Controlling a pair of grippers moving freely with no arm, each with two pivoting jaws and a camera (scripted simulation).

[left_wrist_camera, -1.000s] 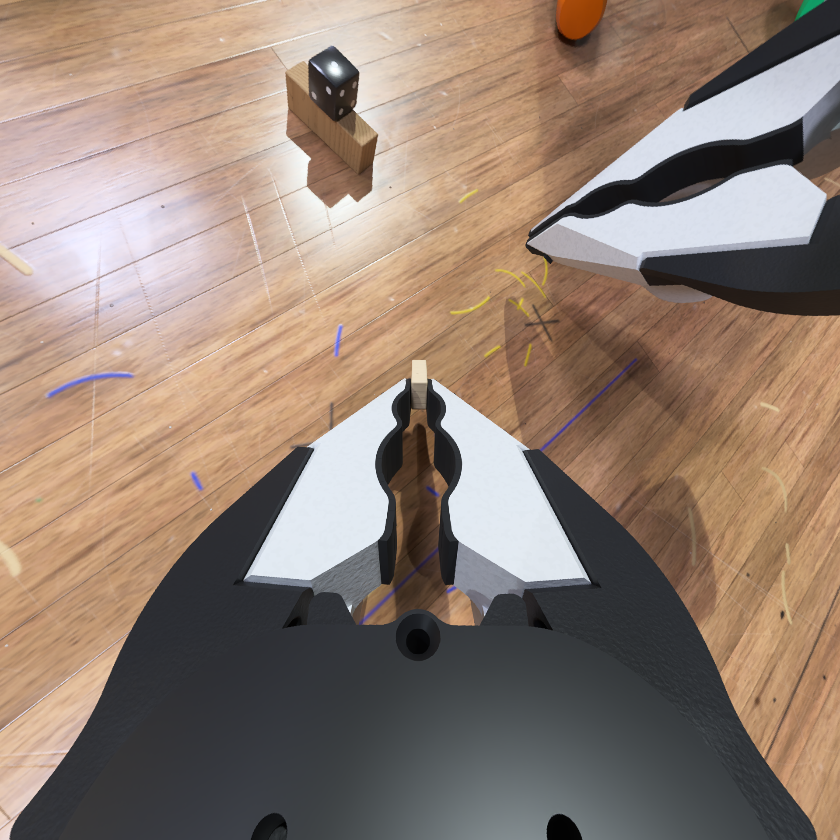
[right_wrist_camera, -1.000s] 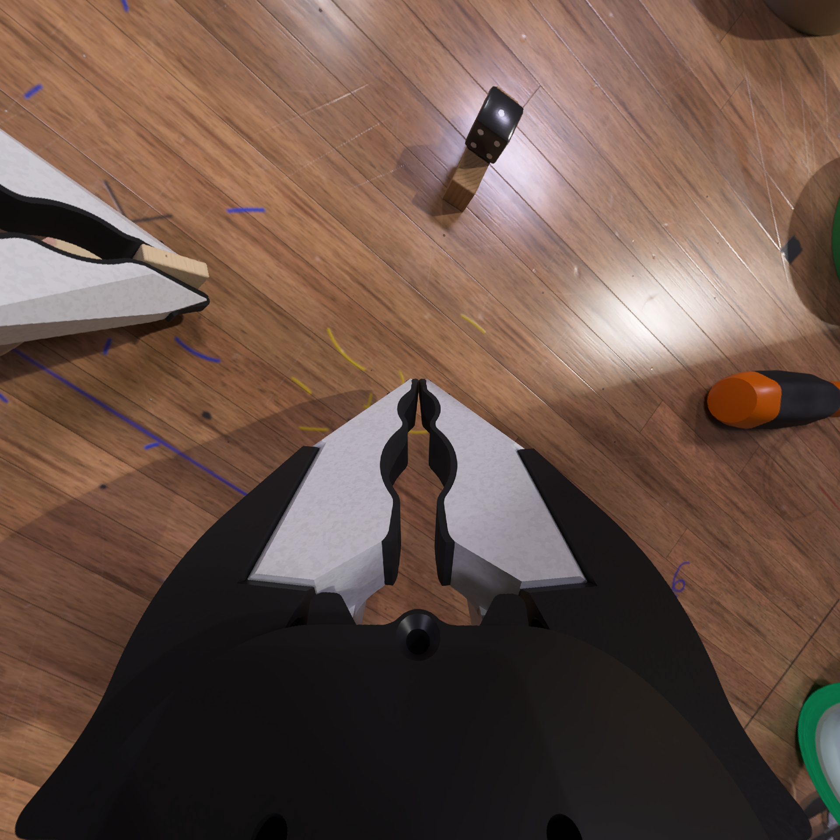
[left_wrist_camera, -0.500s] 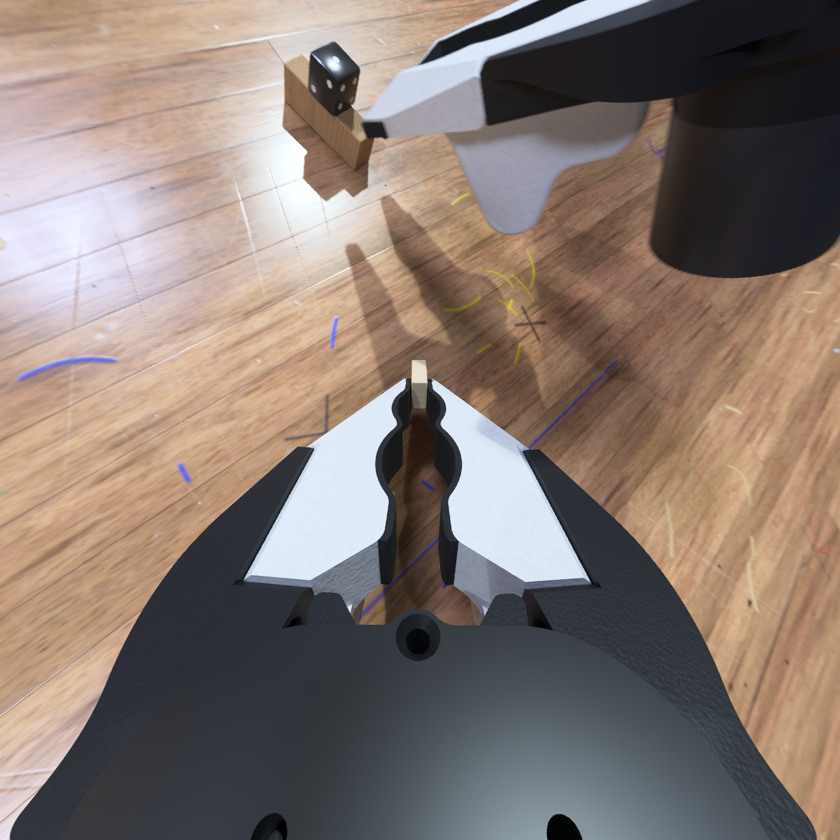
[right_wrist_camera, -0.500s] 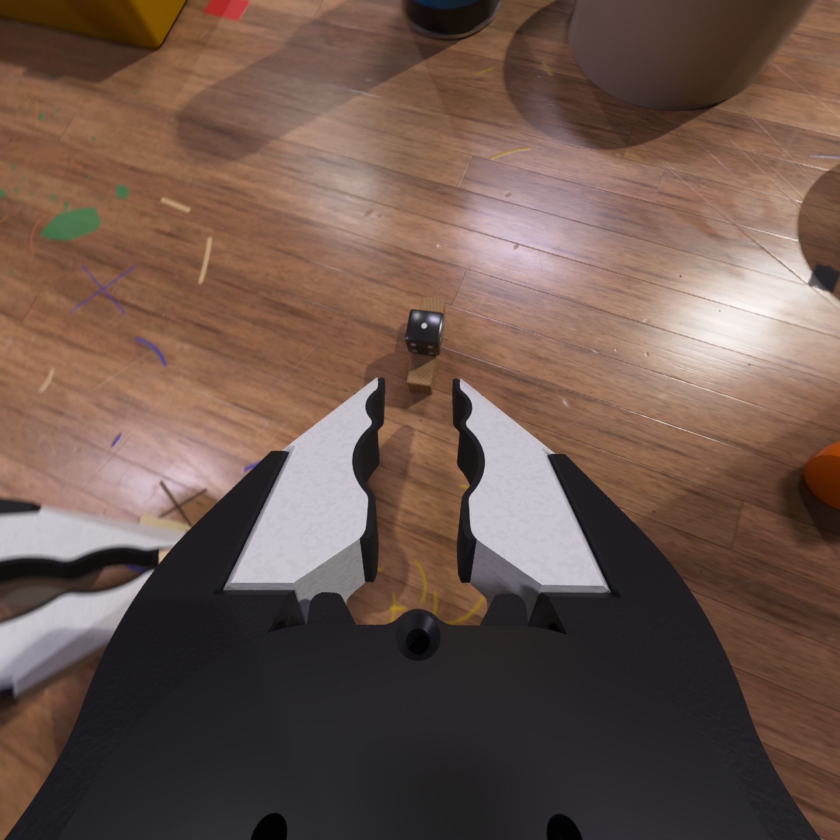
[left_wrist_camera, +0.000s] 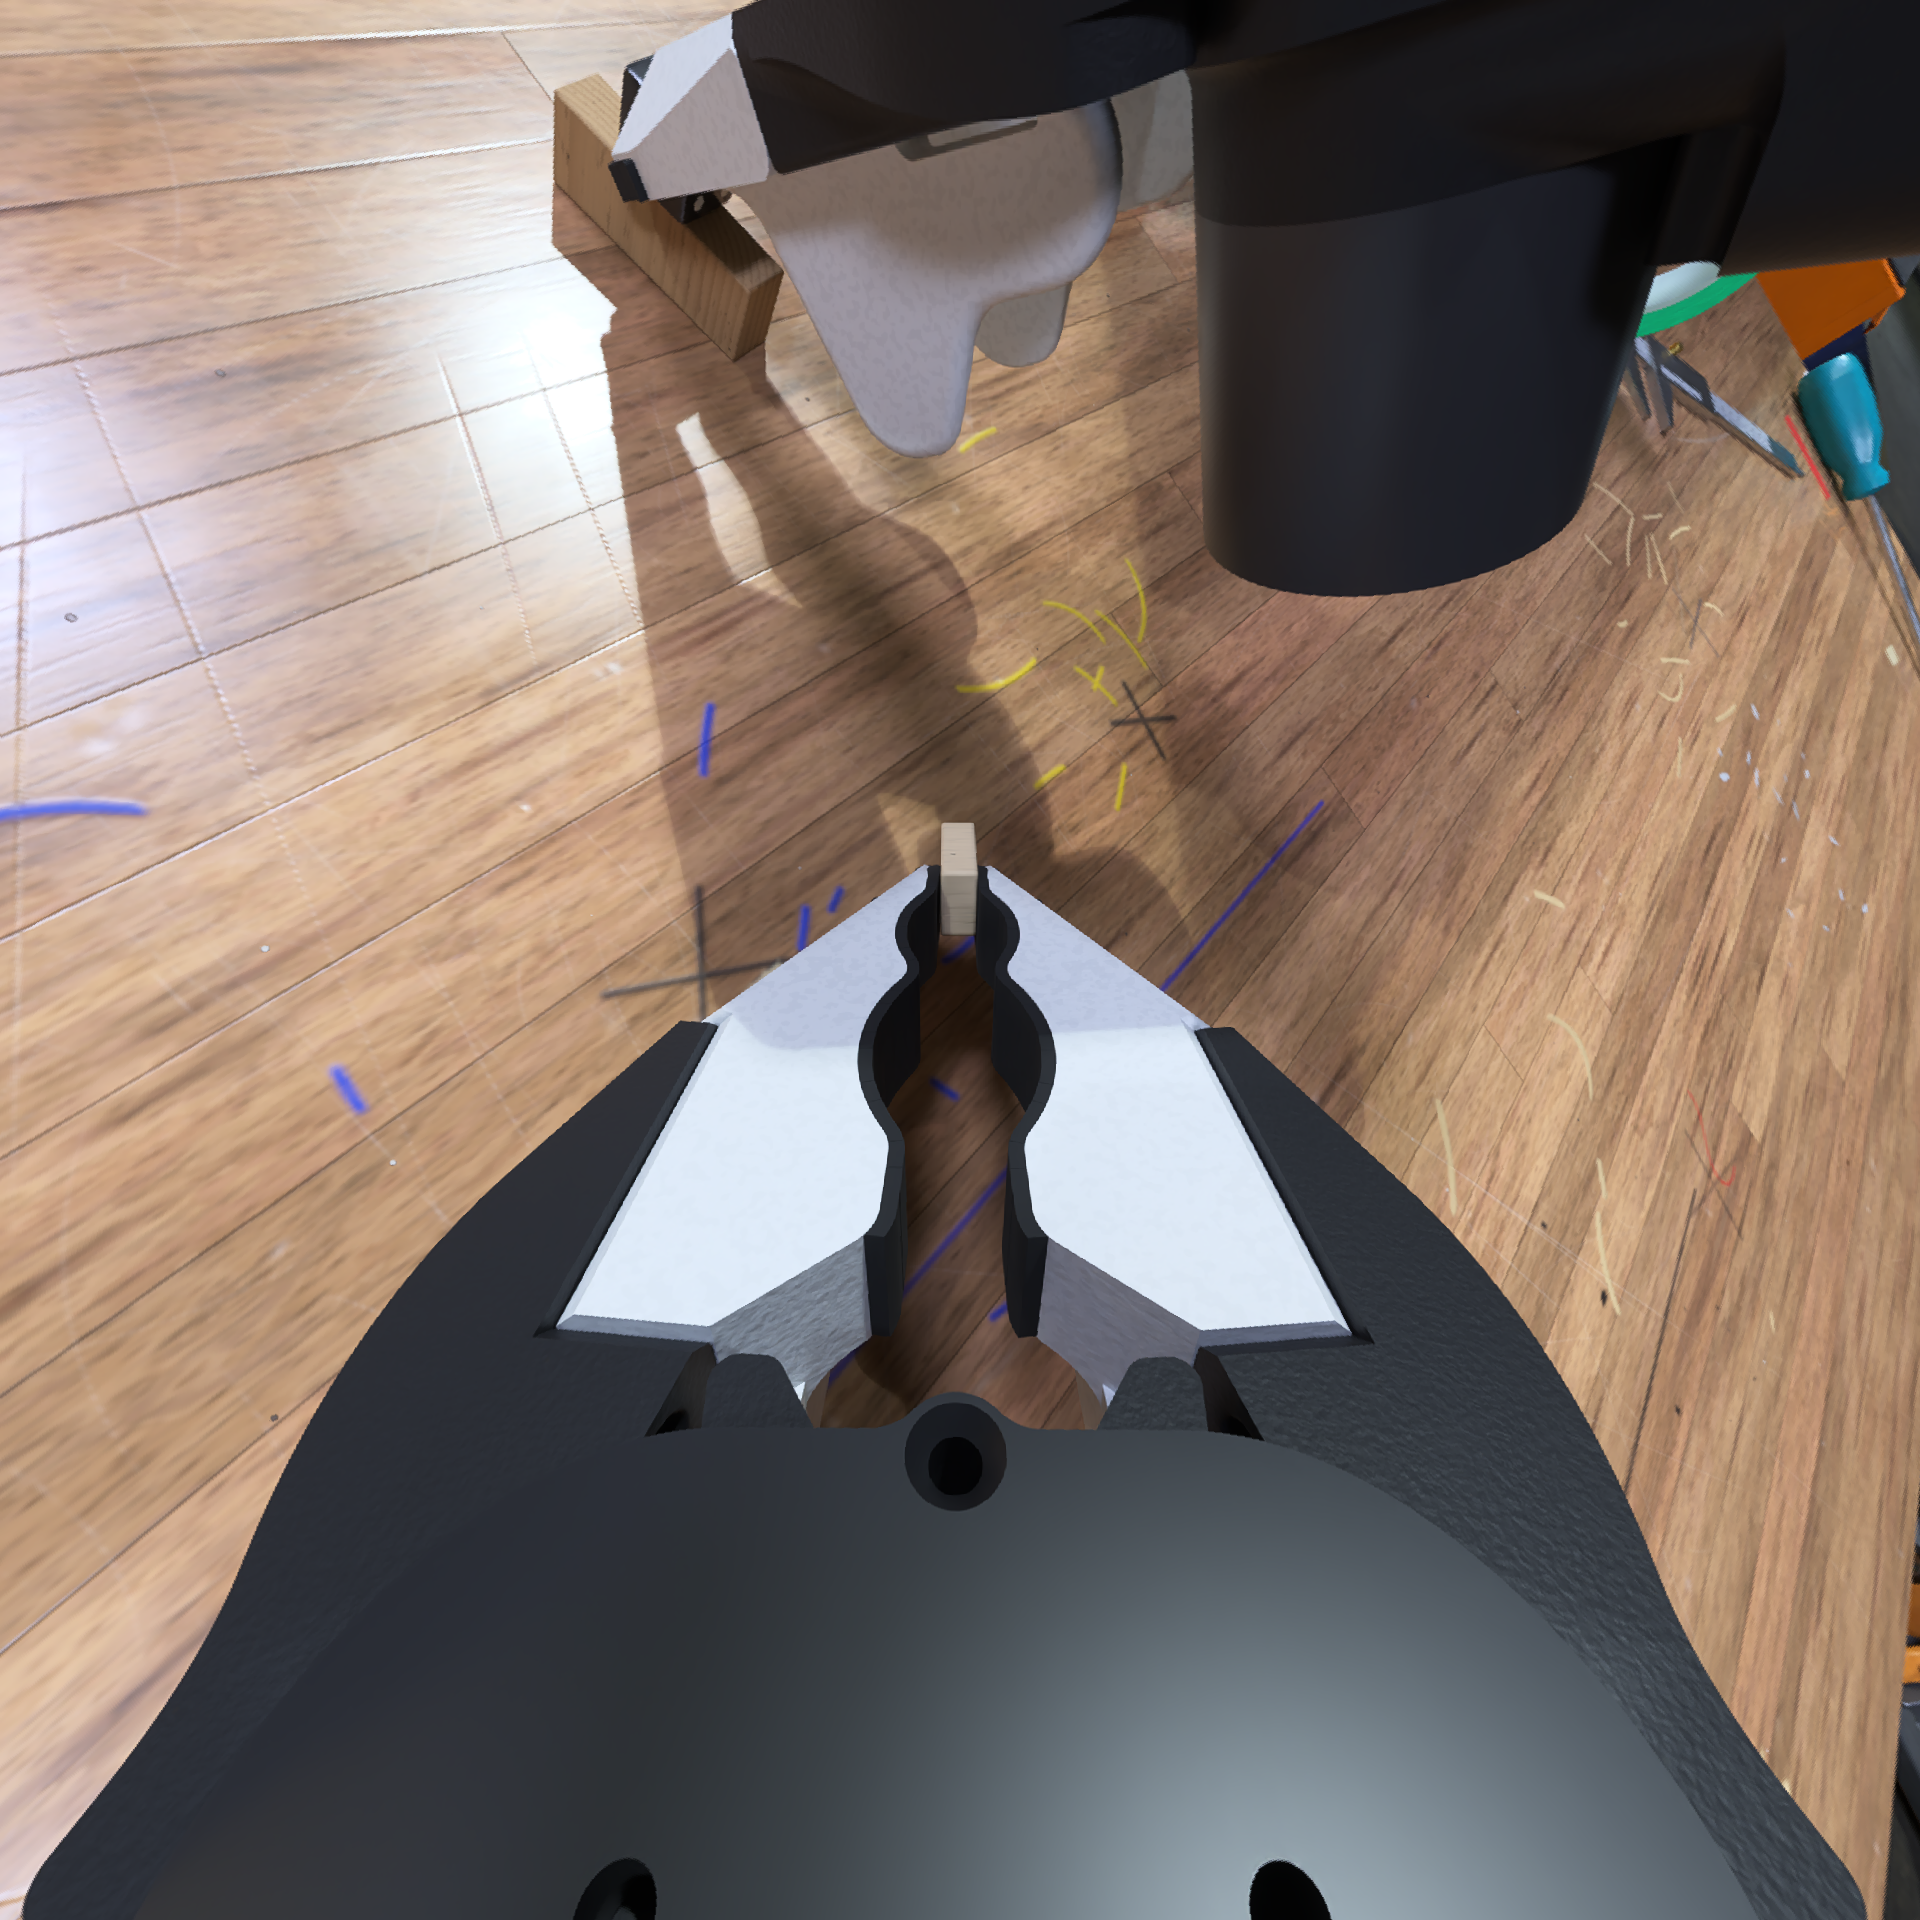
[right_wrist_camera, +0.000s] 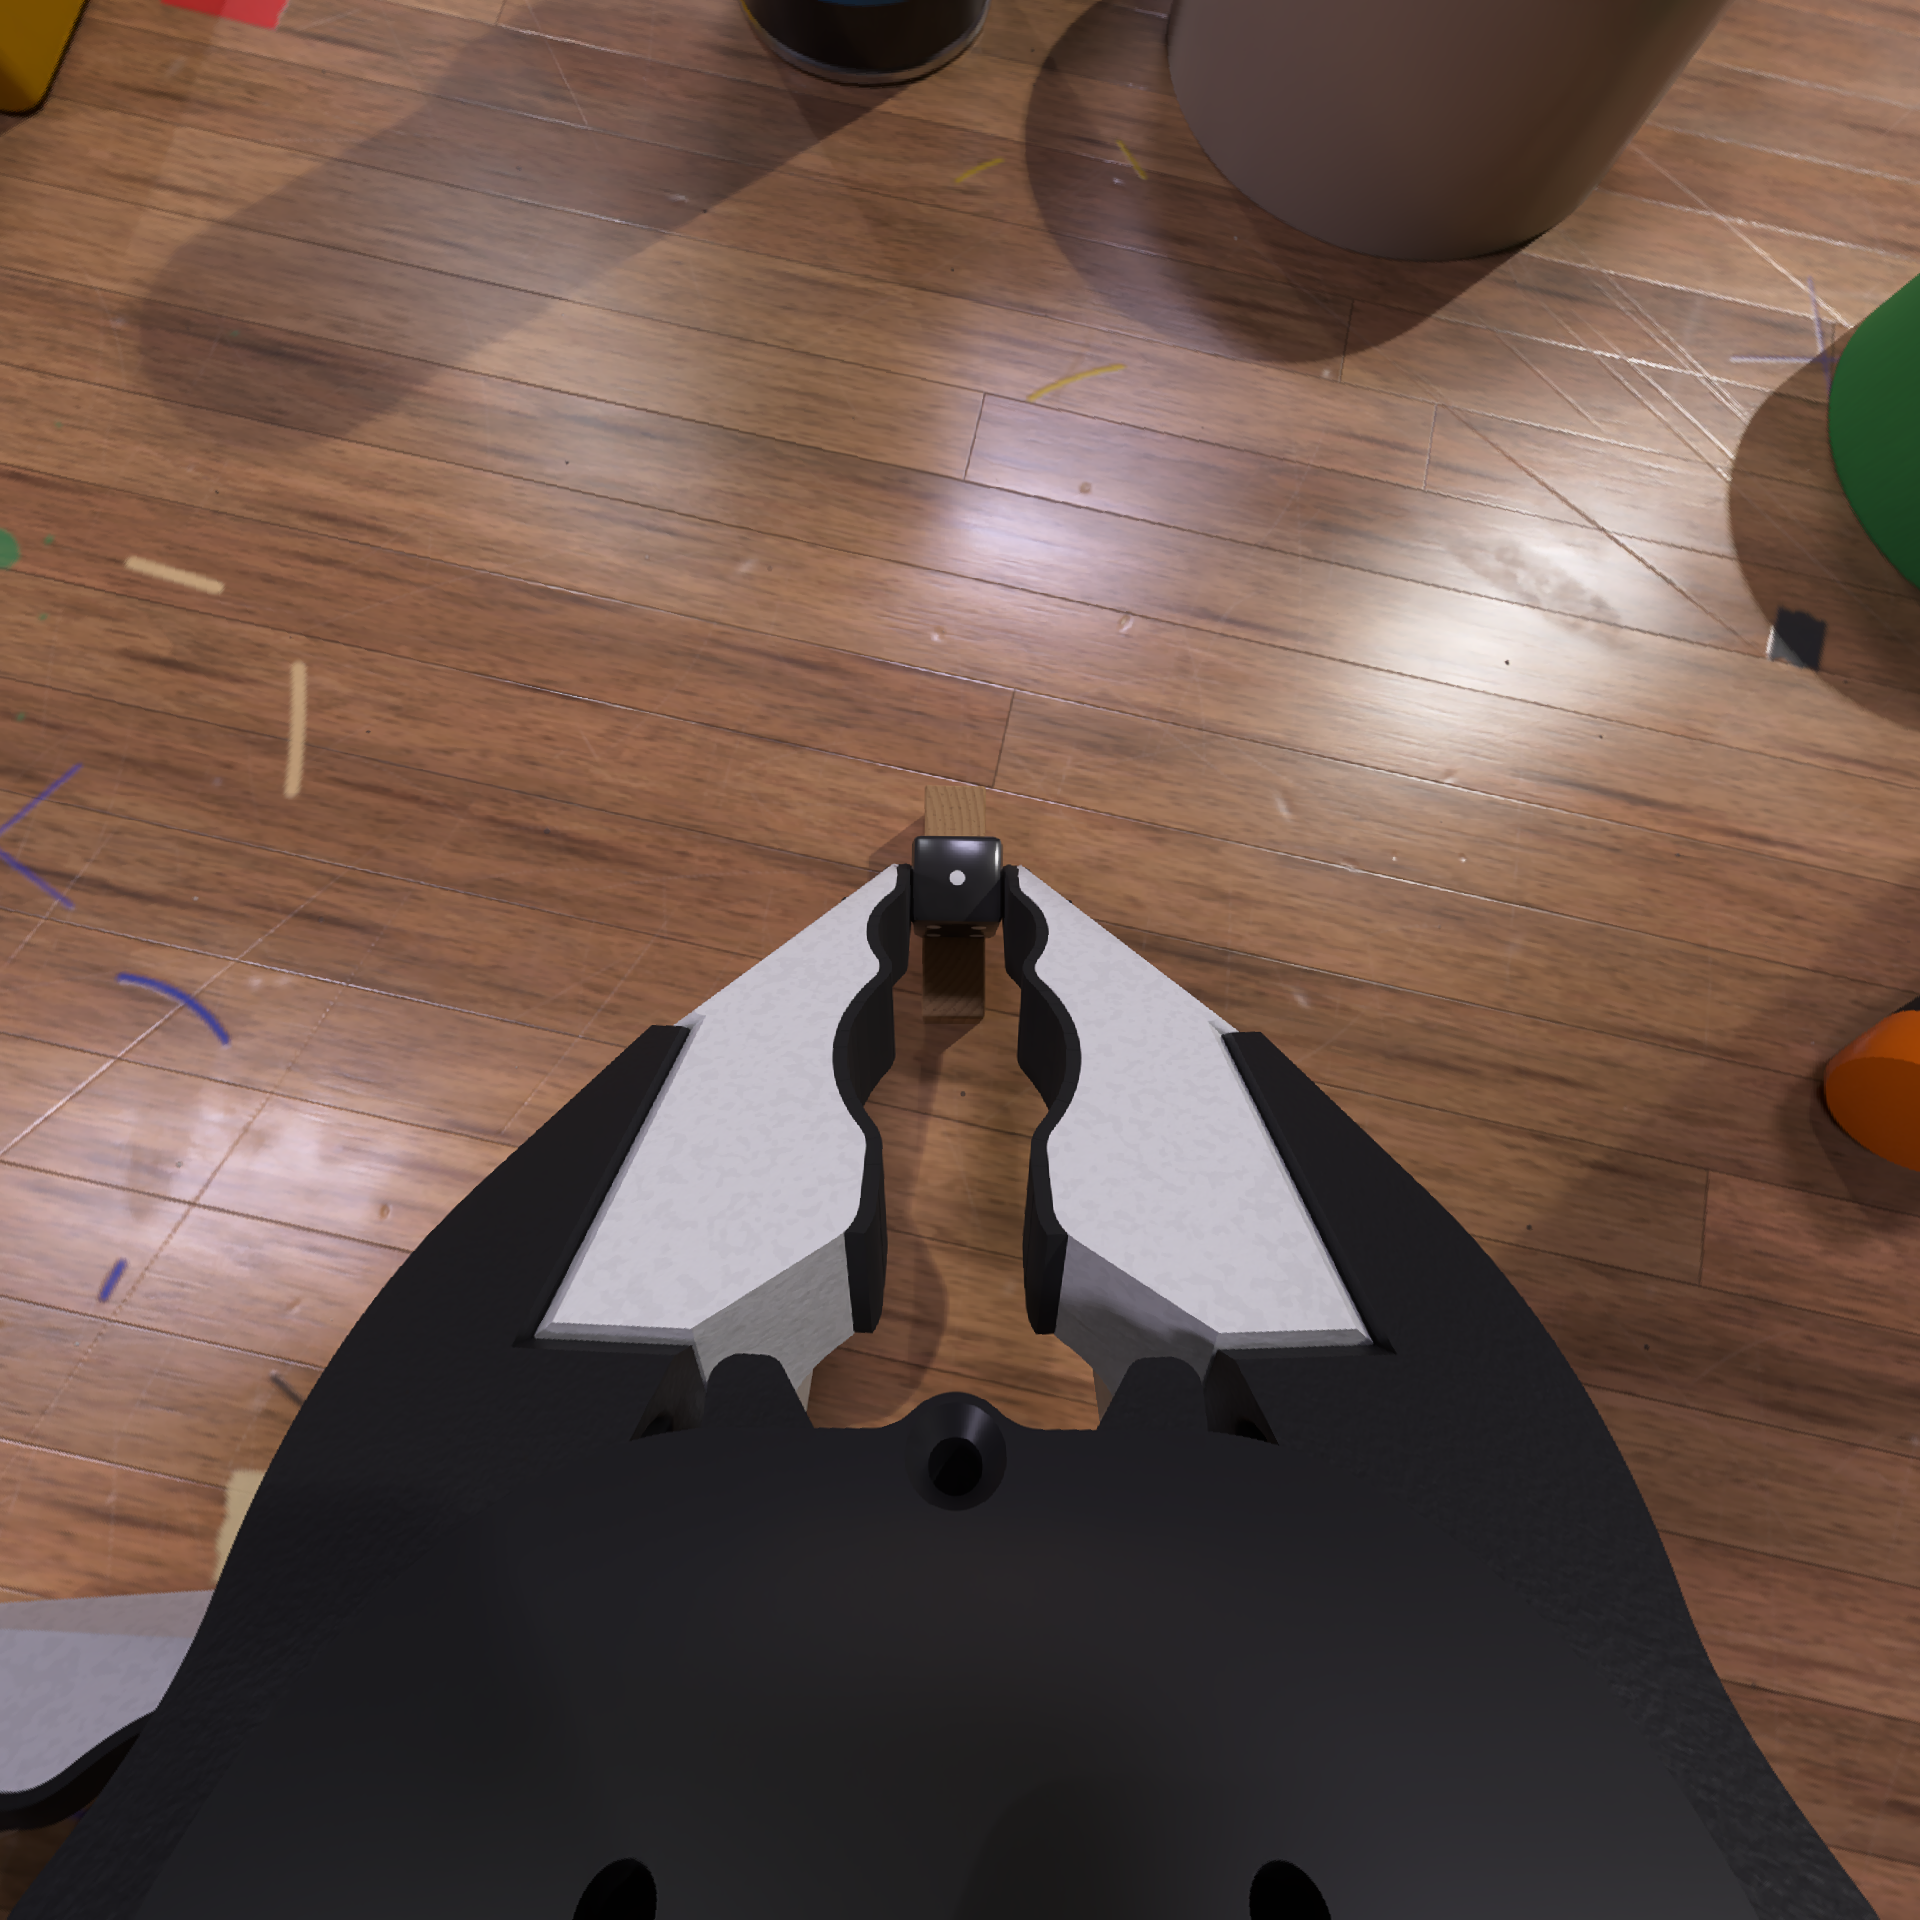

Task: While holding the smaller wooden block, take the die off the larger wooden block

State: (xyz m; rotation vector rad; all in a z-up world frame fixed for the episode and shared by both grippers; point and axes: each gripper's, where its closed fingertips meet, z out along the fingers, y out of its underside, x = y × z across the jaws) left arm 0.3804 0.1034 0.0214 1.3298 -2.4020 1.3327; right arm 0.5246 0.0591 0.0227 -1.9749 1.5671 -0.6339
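My left gripper (left_wrist_camera: pixel 957 883) is shut on the smaller wooden block (left_wrist_camera: pixel 957 847), a thin pale piece that sticks out past the fingertips, held above the wooden floor. The larger wooden block (right_wrist_camera: pixel 953 812) lies on the floor with the black die (right_wrist_camera: pixel 956 881) on top of it. My right gripper (right_wrist_camera: pixel 956 896) is lowered over it, with its fingertips closed against the die's left and right sides. In the left wrist view the right gripper (left_wrist_camera: pixel 665 156) covers the die and sits over the larger block (left_wrist_camera: pixel 665 249).
A wide beige cylinder (right_wrist_camera: pixel 1434 114) and a dark can (right_wrist_camera: pixel 862 31) stand beyond the block. A green object (right_wrist_camera: pixel 1881 436) and an orange one (right_wrist_camera: pixel 1875 1091) are to the right. A teal-handled screwdriver (left_wrist_camera: pixel 1849 426) lies at the far right in the left wrist view.
My right gripper opened, moved forward to the larger block and closed its fingers on the die's sides. My left gripper has kept hold of the smaller block and barely moved.
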